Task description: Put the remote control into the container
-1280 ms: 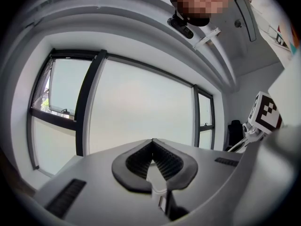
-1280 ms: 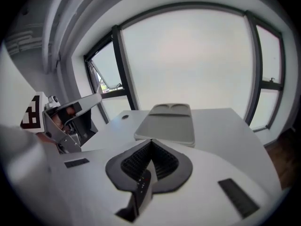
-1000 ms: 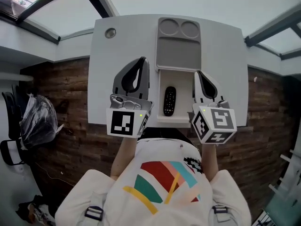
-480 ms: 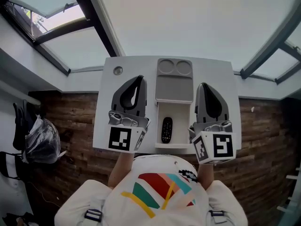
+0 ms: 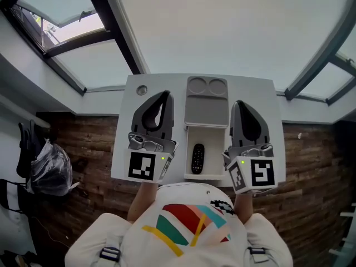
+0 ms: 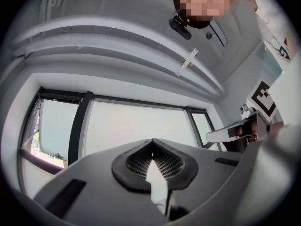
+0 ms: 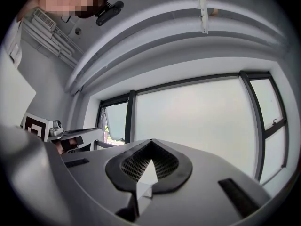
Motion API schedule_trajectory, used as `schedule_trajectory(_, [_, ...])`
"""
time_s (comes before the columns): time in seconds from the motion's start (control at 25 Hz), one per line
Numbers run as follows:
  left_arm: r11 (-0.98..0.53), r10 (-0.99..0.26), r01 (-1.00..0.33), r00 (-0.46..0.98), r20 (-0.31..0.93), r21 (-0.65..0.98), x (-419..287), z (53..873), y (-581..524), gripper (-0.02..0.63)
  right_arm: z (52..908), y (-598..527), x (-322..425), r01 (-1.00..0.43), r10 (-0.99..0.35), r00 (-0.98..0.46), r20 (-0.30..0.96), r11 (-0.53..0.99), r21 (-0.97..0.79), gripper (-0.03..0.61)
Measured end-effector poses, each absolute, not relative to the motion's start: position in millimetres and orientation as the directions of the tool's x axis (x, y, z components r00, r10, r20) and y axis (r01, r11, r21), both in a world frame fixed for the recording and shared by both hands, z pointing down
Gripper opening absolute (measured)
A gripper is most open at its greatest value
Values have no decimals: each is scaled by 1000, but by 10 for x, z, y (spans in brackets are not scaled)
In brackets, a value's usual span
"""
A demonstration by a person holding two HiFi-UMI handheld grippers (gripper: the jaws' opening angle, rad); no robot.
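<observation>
- Left of the container (image 5: 203, 176), the left gripper (image 5: 164, 94) is held above the table (image 5: 261, 93). Its jaws are pressed together on nothing, and it looks parked clear, its work apparently over.
- The remote control (image 5: 197, 158) lies lengthwise inside the container, toward the near end. The grey lid (image 5: 206, 107) is folded open beyond the far rim, so the task looks complete.
- Right of the container, the right gripper (image 5: 238, 103) has its jaws closed tight and empty.
- Each gripper hangs beside the container, not over it, so the opening is unobstructed. The table's near edge runs just beside the container's near rim, leaving little room there.
</observation>
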State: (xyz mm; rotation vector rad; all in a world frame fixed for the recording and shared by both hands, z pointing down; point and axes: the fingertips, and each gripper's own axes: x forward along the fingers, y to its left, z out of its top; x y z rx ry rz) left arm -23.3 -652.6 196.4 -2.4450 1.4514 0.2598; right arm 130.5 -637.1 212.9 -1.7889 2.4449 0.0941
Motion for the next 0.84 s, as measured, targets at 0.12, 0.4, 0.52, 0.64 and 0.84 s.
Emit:
schedule_trajectory(0.12, [-436,-834,-886,463,-301,-156,-285,1937,-6514,8,2119,-6371,1296,-950,-943,-307,-130,312,-22,2])
schedule_trajectory(0.4, [-409,-848,-901,435,-303,-149,-396,1941,-6510,8,2162,-6385,1190,-941,-935,-333,-117,337,-15,2])
schedule_trajectory(0.52, [-403,-851,-903,429,-303,-147,-408,1939,-6507,8,2155,-6387,1177,-939,-933,-341,-117,345,-12,2])
schedule_trajectory(0.64, [-400,-853,-905,425,-303,-145,-413,1943,-6515,8,2167,-6399,1177,-938,-933,-343,-113,346,-9,2])
schedule_trajectory(0.84, [-399,-852,-905,424,-307,-144,-413,1950,-6517,8,2230,-6417,1176,-939,-934,-342,-100,345,-11,2])
